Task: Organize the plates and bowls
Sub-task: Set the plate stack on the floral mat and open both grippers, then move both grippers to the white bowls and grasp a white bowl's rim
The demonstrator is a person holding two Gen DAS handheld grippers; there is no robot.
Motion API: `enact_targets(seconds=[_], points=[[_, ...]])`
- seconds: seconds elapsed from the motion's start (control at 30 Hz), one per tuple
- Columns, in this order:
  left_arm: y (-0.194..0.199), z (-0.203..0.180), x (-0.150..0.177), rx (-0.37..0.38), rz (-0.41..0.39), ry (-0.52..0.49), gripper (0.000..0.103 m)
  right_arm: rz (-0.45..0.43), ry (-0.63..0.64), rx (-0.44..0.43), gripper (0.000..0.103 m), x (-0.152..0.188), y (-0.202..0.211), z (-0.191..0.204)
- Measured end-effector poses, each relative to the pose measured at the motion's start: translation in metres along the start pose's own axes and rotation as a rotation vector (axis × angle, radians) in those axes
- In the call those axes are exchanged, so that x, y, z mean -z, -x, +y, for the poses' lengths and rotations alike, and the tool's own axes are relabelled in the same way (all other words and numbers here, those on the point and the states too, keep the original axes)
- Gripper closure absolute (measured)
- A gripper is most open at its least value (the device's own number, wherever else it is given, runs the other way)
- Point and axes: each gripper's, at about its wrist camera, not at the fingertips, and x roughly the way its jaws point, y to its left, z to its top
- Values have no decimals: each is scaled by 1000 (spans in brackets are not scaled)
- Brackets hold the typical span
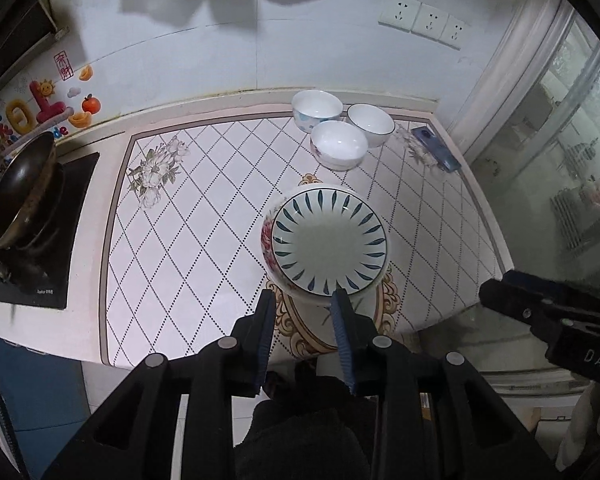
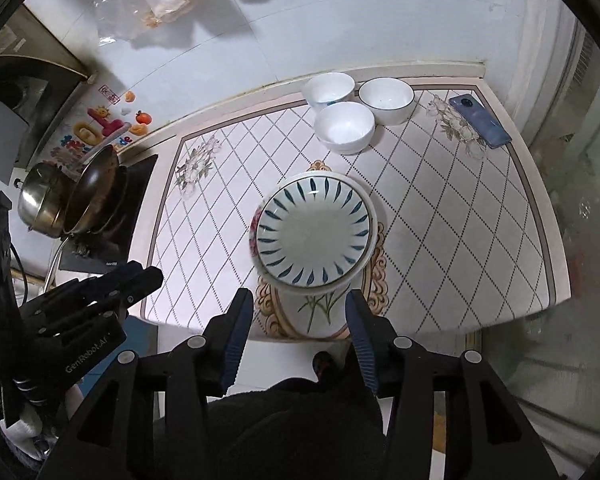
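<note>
Covering the counter, a diamond-print mat carries a plate stack at its near middle, leaf-rimmed plate on top. Three bowls cluster by the wall, well apart from it. Both grippers hover empty: right gaping, left narrower.

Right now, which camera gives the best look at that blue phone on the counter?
The right wrist view: the phone lies whole beside the bowls, camera ring visible. In the left wrist view the phone is squeezed toward the counter's far corner, foreshortened and blurry.
</note>
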Motion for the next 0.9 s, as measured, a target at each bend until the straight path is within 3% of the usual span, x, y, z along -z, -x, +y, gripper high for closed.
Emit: enact_targets(seconds=[0.13, 0.2, 0.4, 0.53, 0.7, 0.9], points=[[-1, -1, -5, -5, -11, 10, 76, 8, -29, -22, 52, 3, -2, -7], [-7, -1, -12, -15, -12, 14, 70, 15, -51, -40, 52, 0, -6, -14], [-48, 2, -57, -35, -15, 81, 70, 24, -98, -80, 46, -38, -35, -46], [-91, 3, -100, -61, 0, 125, 70, 16, -118, -90, 46, -91, -69, -72], [-169, 5, -163, -4, 74, 199, 70, 26, -123, -97, 46, -165, -124, -104], [-257, -1, -209, 34, 170, 218, 70, 117, -112, -110, 46, -243, -219, -144]])
